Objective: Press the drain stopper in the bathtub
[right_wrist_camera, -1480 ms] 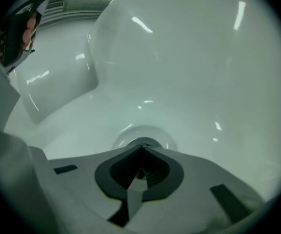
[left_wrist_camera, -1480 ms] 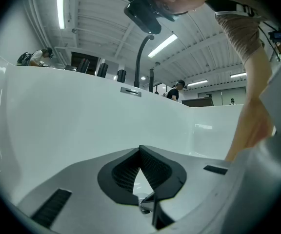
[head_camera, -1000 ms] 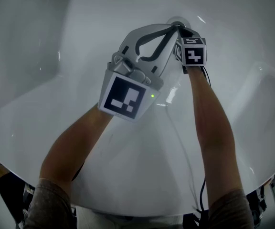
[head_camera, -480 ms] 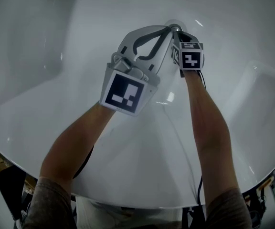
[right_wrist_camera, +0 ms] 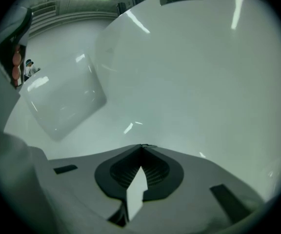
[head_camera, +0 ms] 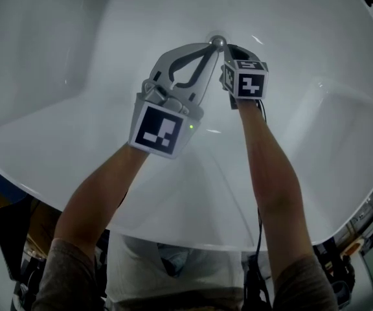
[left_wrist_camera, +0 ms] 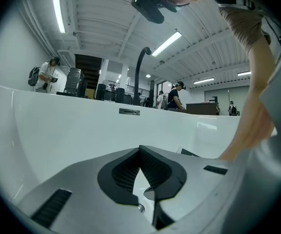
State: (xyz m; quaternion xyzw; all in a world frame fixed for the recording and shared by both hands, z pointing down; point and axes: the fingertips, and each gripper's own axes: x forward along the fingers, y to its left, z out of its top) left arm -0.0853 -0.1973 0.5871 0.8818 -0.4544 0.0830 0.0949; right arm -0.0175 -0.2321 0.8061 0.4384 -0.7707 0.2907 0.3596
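The round chrome drain stopper (head_camera: 217, 42) sits on the floor of the white bathtub (head_camera: 96, 109), at the far end in the head view. My left gripper (head_camera: 212, 45) is shut, and its tips meet right at the stopper. My right gripper (head_camera: 228, 52) is close beside it on the right, its jaws mostly hidden behind its marker cube (head_camera: 248, 80). In the left gripper view the left gripper (left_wrist_camera: 140, 148) is shut, with a shiny chrome bit (left_wrist_camera: 148, 194) showing through the gap below the pads. In the right gripper view the right gripper (right_wrist_camera: 141, 146) is shut on nothing, above bare white tub.
A shallow rectangular recess (head_camera: 342, 118) is moulded into the tub at the right, also seen as the recess (right_wrist_camera: 62, 101) in the right gripper view. An overflow slot (left_wrist_camera: 129, 111) sits in the far wall. The tub's near rim (head_camera: 173, 235) crosses below my forearms. People stand beyond the tub.
Both grippers have stayed together at the stopper while drifting left and a little down in the head view. The camera has pulled back, so more of the tub's near rim shows.
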